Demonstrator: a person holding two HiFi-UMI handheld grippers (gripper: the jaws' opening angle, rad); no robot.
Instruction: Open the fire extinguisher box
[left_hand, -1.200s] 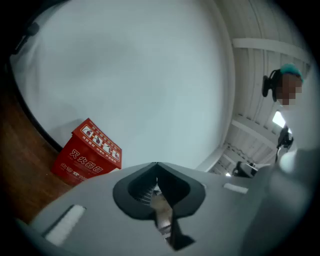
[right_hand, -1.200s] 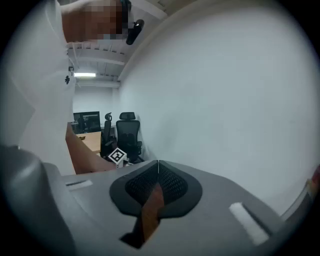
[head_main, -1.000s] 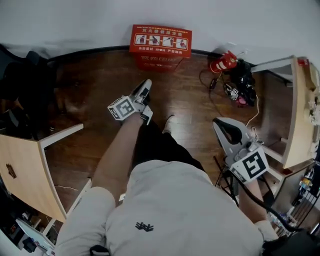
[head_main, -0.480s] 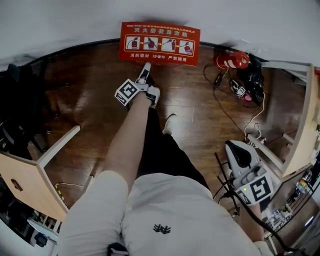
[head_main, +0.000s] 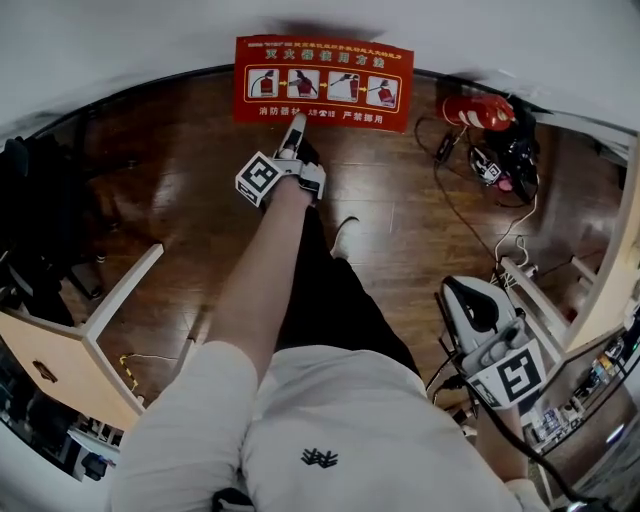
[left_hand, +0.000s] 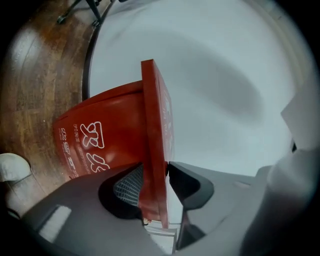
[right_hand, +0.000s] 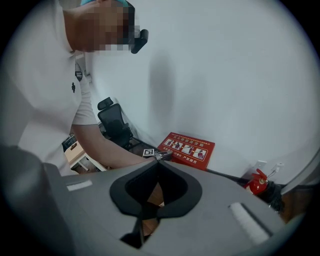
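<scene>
The red fire extinguisher box (head_main: 322, 83) stands on the floor against the white wall, its picture-printed lid (left_hand: 154, 125) lying on top. My left gripper (head_main: 295, 135) reaches to the lid's front edge. The gripper is rolled on its side and its jaws are opening, one above and one below the thin lid lip, without clamping it. The box front with white characters (left_hand: 95, 145) shows beneath. My right gripper (head_main: 465, 295) hangs low at the near right, far from the box, shut with nothing in it. It sees the box (right_hand: 186, 149) from a distance.
A red fire extinguisher (head_main: 478, 110) and a tangle of cables and gear (head_main: 505, 160) lie right of the box. Wooden furniture (head_main: 60, 350) stands at the left, a shelf unit (head_main: 610, 290) at the right. The person's legs cover the middle of the dark wood floor (head_main: 170, 190).
My left gripper has moved forward from above the floor to the box lid, and its jaws have parted around the lid's edge. The right gripper has sunk lower and nearer.
</scene>
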